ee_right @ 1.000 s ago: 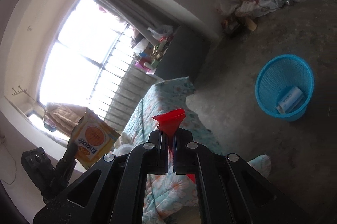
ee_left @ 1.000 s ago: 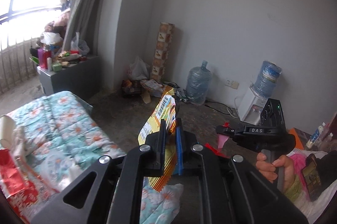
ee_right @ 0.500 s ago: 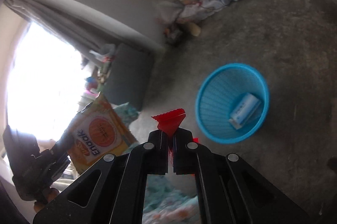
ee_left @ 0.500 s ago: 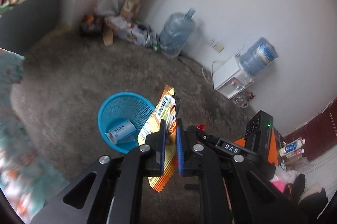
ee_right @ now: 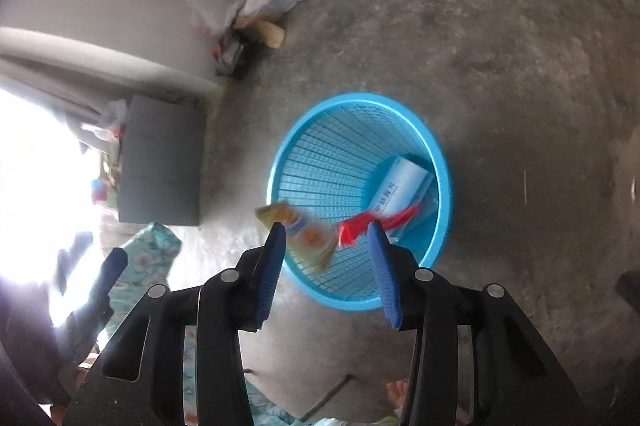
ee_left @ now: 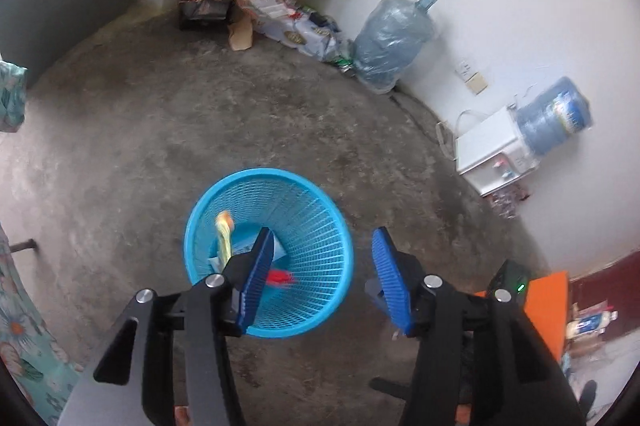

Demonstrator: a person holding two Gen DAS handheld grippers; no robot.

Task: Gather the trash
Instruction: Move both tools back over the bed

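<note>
room: rough grey concrete floor (ee_left: pixel 168 130) is seen beneath both grippers, with a white wall behind; nothing else on the floor lies near the fingers.
bin: round blue plastic mesh waste basket (ee_left: pixel 316 202) is set upright on the floor, directly ahead of and below the fingers of both grippers, so that whatever is let go falls into its mouth.
left gripper (ee_left: pixel 324 278): its jaws are opening, with nothing pressed between the blue ribbed pads; it is pointed steeply down over the basket's near rim.
left-hand trash: blurred yellow and orange snack packet (ee_left: pixel 224 238) is seen just beyond the left finger, inside the basket's mouth and apparently falling.
right gripper (ee_right: pixel 328 266): its jaws are opening too, the pads bare; it is aimed down at the basket's near wall.
right-hand trash: blurred red wrapper scrap (ee_right: pixel 376 222) is seen just past the fingertips, over the basket's interior, free of both pads.
already binned: white and blue carton (ee_right: pixel 400 186) is lying at the bottom, beyond the right finger.
judgement: this drop appears all but done.
</note>
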